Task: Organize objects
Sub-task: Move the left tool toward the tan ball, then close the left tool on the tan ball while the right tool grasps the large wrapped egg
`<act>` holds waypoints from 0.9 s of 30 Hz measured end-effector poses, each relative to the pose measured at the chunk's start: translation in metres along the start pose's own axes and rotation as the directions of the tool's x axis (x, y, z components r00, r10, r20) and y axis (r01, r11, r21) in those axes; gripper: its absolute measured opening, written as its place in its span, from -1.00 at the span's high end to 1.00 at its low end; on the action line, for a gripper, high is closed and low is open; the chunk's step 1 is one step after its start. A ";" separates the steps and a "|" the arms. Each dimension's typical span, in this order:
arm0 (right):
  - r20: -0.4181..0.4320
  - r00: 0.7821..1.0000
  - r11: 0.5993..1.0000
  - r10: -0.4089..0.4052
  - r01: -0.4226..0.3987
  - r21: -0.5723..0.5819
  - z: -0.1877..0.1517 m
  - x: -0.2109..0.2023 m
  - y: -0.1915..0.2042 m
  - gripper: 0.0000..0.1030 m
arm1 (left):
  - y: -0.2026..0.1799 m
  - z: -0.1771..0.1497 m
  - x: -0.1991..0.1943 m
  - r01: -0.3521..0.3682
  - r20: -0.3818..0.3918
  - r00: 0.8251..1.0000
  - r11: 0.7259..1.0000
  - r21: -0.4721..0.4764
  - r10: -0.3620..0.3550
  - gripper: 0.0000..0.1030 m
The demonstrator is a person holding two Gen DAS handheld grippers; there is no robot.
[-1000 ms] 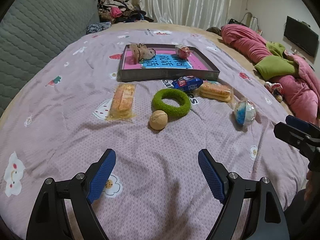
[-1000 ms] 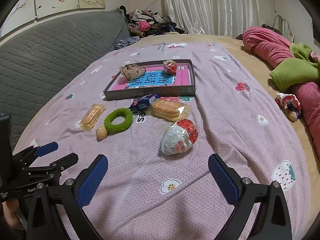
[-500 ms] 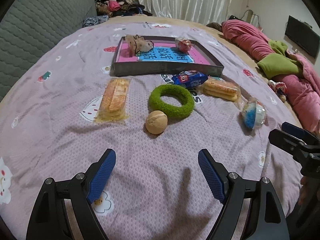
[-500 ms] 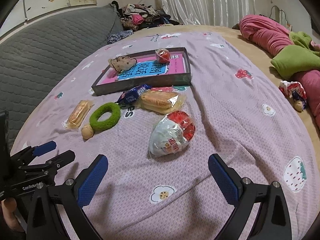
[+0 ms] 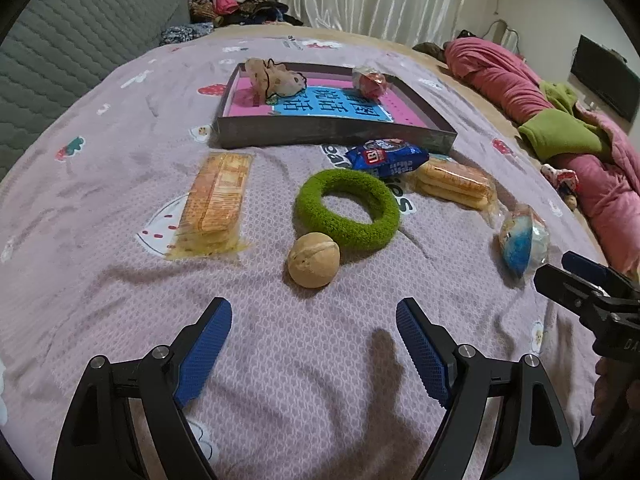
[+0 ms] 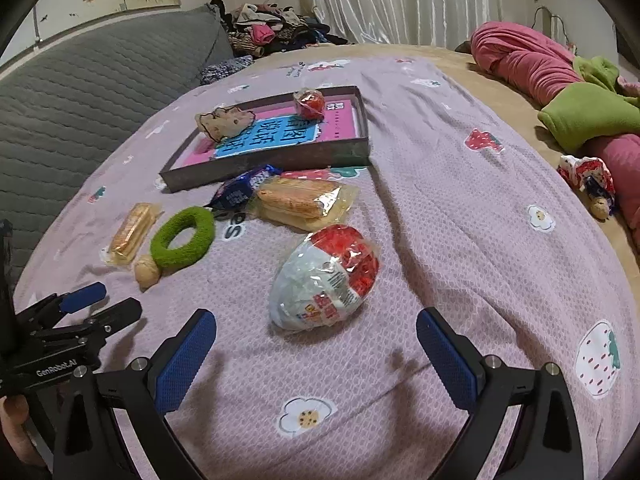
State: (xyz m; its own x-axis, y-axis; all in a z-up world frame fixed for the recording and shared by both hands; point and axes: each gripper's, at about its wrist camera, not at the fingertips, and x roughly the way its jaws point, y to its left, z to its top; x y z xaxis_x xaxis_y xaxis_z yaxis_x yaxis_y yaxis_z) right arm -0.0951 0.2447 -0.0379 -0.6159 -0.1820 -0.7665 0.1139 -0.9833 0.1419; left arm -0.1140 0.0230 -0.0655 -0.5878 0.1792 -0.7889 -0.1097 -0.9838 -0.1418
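Lilac bedspread with little flower and strawberry prints fills both views, and both tools hover low over its near edge. Left gripper has its blue pads spread wide with nothing between them; right gripper is spread just as wide, also empty.

Just ahead of the left one sits a small tan ball, touching the fuzzy green ring behind it. Left of those lies a flat orange wafer packet. Right in front of the right gripper lies the big egg-shaped red-and-white wrapped toy.

Further back come a clear-wrapped biscuit packet and a blue snack pouch, both just beside the front wall of the shallow dark tray with the pink-and-blue base. Inside it already: a beige cloth pouch and a small red-and-white wrapped ball.

My read: this is the approach step, sorting partly done, six items left on the bed. Next move calls for lowering each gripper so its pads straddle the nearest thing, ball on the left, egg on the right, then closing gently; the ball may roll and the egg's wrapper looks slippery.
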 end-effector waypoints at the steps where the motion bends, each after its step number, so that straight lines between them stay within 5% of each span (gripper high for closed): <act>1: -0.002 1.000 1.000 -0.001 0.001 0.002 0.000 0.002 -0.001 -0.97 | 0.001 0.001 0.002 0.003 -0.001 1.000 1.000 -0.006 -0.003 -0.65; 15: -0.019 1.000 0.998 -0.019 0.020 0.057 0.008 0.024 -0.010 -0.96 | 0.001 0.012 0.022 0.022 -0.004 1.000 1.000 -0.008 -0.022 -0.64; 27: -0.019 1.000 0.999 -0.020 0.021 0.039 0.012 0.036 -0.006 -0.62 | 0.005 0.019 0.033 0.010 -0.009 1.000 1.000 -0.006 -0.010 -0.13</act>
State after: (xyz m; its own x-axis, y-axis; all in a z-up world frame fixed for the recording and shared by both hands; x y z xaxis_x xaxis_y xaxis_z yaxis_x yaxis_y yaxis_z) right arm -0.1271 0.2440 -0.0584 -0.6030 -0.1621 -0.7811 0.0702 -0.9861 0.1505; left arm -0.1492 0.0236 -0.0804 -0.5794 0.1894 -0.7927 -0.1106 -0.9819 -0.1537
